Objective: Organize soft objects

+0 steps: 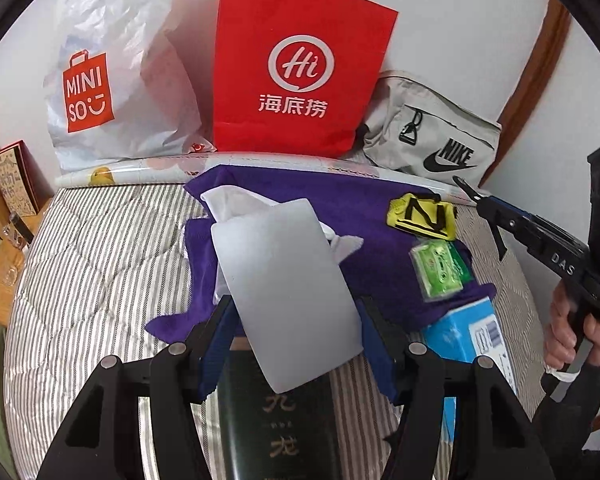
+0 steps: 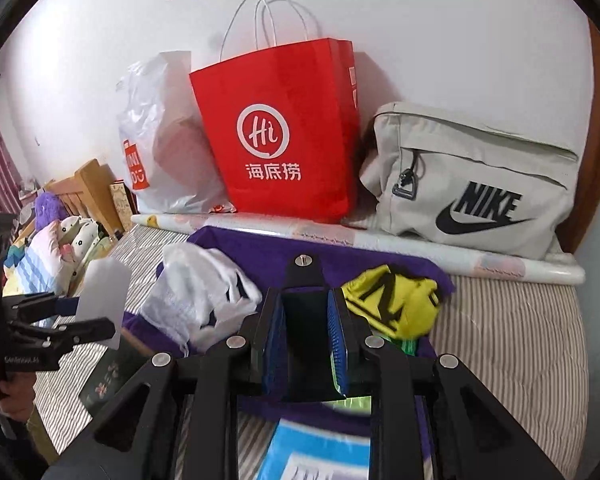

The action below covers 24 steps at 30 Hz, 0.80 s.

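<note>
My left claw [image 1: 296, 312] grips a pale flat packet [image 1: 284, 288] over the bed's near edge. My right claw [image 2: 304, 336], clamped on a dark flat thing, is nearer the yellow sock [image 2: 392, 300] lying just right of its tips on the purple cloth [image 2: 268, 256].

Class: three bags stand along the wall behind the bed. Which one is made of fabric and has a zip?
The grey Nike bag, rightmost of the three. The red bag is paper with string handles; the white Miniso bag is crinkled plastic.
</note>
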{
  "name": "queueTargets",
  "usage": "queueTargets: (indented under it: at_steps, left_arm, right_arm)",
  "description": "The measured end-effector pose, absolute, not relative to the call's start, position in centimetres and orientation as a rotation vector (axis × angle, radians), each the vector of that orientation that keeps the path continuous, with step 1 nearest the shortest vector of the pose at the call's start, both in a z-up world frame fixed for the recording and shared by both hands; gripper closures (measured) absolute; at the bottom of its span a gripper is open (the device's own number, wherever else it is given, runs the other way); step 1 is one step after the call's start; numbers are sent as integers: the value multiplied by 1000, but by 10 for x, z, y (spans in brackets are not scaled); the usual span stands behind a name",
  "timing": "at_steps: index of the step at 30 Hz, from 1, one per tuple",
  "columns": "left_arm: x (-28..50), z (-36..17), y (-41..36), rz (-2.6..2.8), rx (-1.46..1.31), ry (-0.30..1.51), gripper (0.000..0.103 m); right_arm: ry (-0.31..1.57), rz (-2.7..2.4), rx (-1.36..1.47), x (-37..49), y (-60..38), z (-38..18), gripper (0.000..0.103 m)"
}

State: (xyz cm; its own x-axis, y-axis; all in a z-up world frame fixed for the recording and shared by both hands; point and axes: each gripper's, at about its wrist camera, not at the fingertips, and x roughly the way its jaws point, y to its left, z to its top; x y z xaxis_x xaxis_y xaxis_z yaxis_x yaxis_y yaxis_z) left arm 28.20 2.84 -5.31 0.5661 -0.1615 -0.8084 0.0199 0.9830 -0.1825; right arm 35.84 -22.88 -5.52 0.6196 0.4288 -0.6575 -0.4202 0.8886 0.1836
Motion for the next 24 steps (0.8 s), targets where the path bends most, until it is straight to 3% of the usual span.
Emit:
queueTargets:
  at_steps: [24]
  left_arm:
    - [336, -94, 35, -143, -201, 1040, 44]
  right_arm:
    - [986, 472, -65, 432, -204, -133, 79]
